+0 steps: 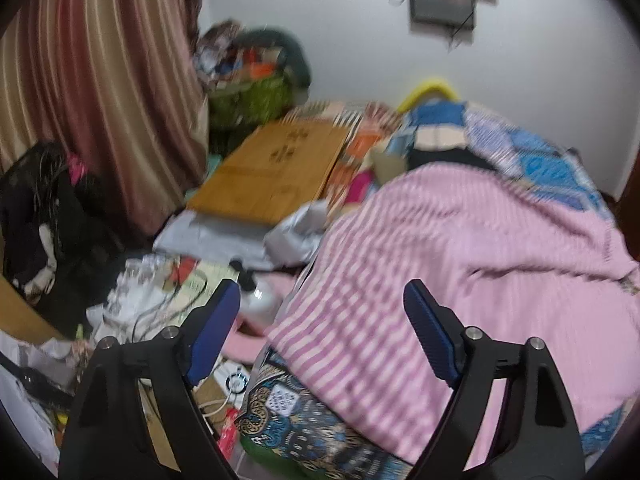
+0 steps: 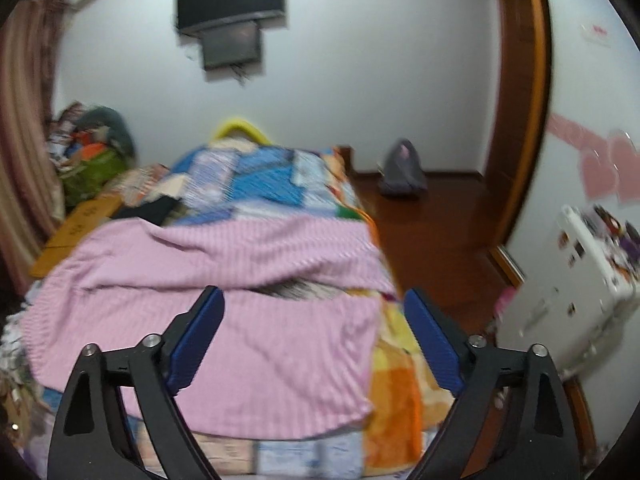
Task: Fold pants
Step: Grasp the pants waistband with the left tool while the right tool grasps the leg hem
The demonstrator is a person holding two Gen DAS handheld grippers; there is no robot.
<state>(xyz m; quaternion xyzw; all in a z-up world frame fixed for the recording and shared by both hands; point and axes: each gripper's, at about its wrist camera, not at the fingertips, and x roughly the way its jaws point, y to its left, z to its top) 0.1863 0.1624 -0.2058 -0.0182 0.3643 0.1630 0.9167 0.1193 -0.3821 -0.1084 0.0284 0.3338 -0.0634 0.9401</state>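
Pink striped pants point(image 2: 224, 312) lie spread and rumpled over the patchwork quilt point(image 2: 260, 188) on the bed — filling centre frame in the right wrist view, at 3 o'clock in the left. Left gripper point(image 1: 322, 312) jaws apart, nothing between them. Right gripper point(image 2: 314, 320) likewise wide, empty, above the cloth. Wooden board point(image 1: 272, 168) at 11 o'clock — blurred, possibly a folded table.

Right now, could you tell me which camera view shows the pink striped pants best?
The right wrist view: the pink striped pants lie spread across the bed, nearly whole, with their near and right edges visible. The left wrist view shows only their left part, running out of the picture on the right.
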